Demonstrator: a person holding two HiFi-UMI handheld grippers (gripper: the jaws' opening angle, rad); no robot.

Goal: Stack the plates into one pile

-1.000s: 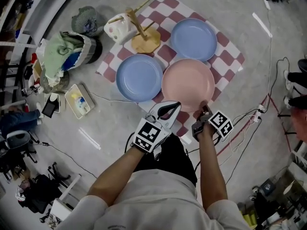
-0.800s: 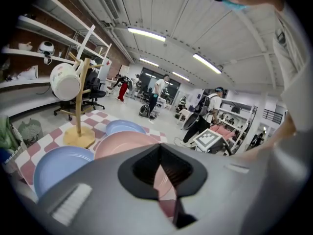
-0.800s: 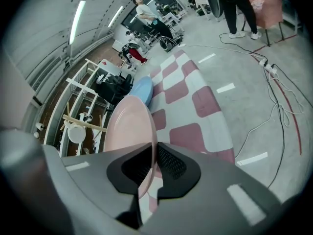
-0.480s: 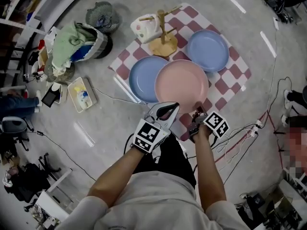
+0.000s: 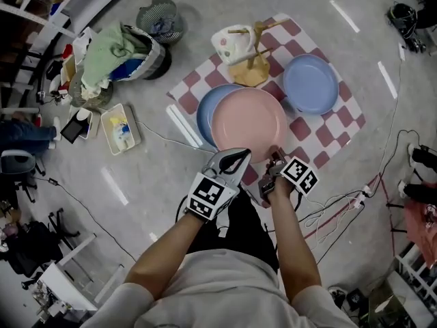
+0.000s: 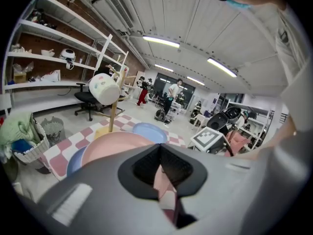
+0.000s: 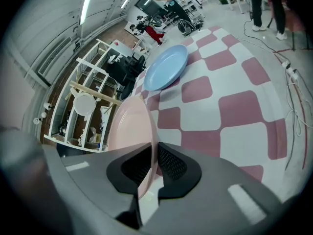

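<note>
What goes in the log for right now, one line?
step: stacking | right gripper: shut on pink plate rim | pink plate partly over near blue plate | left gripper: shut, empty

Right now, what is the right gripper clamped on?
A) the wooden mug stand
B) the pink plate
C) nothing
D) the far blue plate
B: in the right gripper view, the right gripper has its fingers shut on the near rim of the pink plate, which hangs over the nearer blue plate.
</note>
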